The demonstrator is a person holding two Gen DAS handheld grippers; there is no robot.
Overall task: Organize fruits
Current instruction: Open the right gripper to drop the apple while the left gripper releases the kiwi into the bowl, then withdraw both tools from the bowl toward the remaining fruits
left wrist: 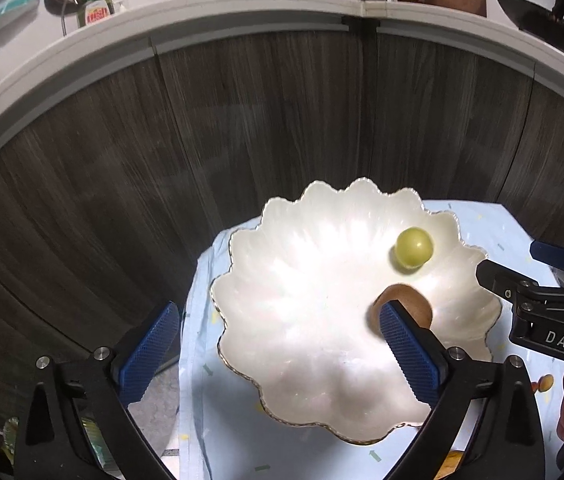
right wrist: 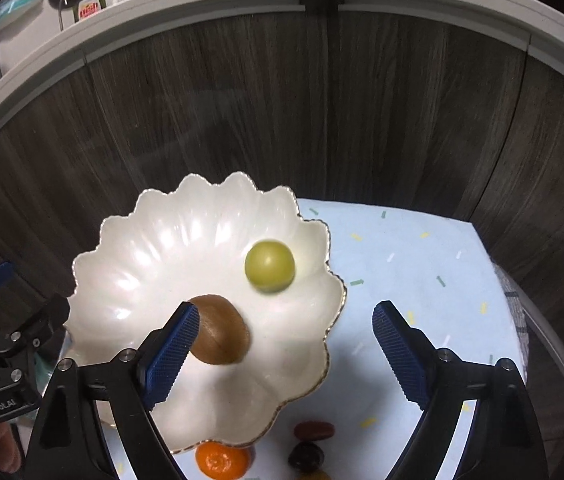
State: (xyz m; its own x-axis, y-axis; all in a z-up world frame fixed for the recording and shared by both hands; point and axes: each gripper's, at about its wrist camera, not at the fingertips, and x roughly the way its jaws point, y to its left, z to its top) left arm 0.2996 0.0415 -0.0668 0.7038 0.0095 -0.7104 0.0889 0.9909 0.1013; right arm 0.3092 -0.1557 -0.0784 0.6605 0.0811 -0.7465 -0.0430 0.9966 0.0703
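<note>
Fruit check: my left tool [left wrist: 277, 344] and right tool [right wrist: 286, 344] gape empty over the bowl [right wrist: 129, 240] holding kiwi [right wrist: 221, 330] and green fruit [right wrist: 269, 266].

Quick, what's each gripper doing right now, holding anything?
Left gripper: open, holding nothing.
Right gripper: open, holding nothing.

The kiwi [left wrist: 406, 304] sits half hidden behind a blue gripper finger [left wrist: 410, 354]; the orange [right wrist: 221, 462] is cut off at the bottom edge.
</note>
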